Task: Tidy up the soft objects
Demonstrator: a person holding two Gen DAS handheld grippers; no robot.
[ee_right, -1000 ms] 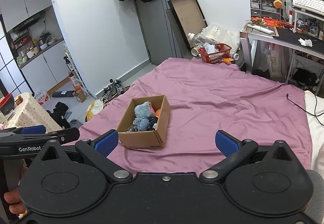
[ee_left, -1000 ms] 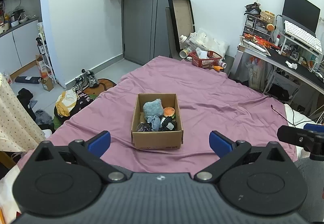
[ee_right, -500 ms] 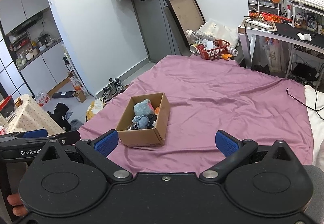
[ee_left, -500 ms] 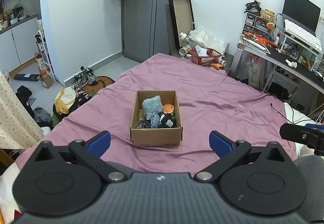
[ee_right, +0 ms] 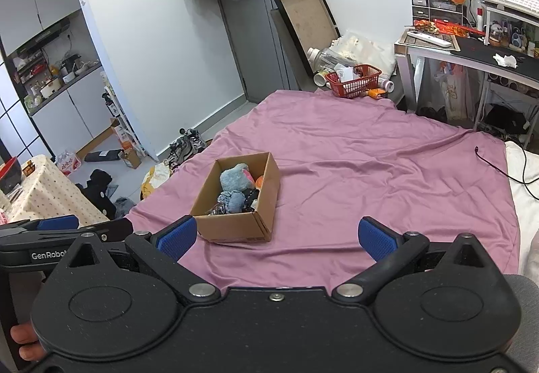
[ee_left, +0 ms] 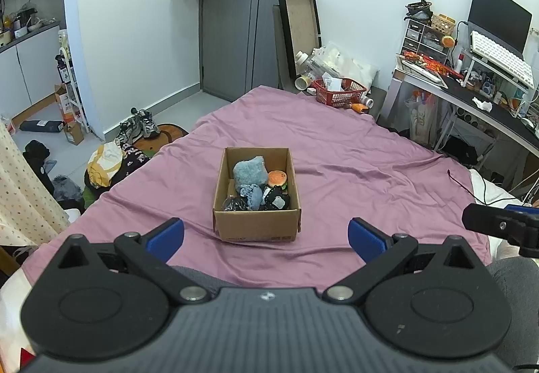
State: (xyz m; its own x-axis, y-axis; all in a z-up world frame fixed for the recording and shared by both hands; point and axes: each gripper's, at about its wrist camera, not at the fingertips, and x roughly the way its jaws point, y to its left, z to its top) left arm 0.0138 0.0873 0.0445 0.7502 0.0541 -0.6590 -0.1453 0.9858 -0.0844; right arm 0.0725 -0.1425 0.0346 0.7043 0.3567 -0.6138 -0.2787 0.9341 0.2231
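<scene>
A cardboard box (ee_left: 256,224) stands on the purple bedsheet (ee_left: 353,171). Inside lie several soft things: a blue plush (ee_left: 248,170), an orange burger toy (ee_left: 277,177), a blue-grey cloth (ee_left: 252,196) and dark pieces. My left gripper (ee_left: 266,235) is open and empty, held well back from the box near the bed's front edge. My right gripper (ee_right: 276,236) is open and empty, to the right of the box (ee_right: 235,226) and short of it. The blue plush (ee_right: 234,178) shows in the right wrist view too.
A red basket (ee_left: 340,92) and bottles sit past the bed's far edge. A desk (ee_left: 478,93) with keyboard and monitor stands at the right. Shoes and clothes (ee_left: 111,160) lie on the floor at the left. A dotted cloth-covered table (ee_right: 43,194) is at left.
Both grippers have drawn back and risen a little, so the box looks slightly farther. Both stay open and empty. The box and its contents have not moved.
</scene>
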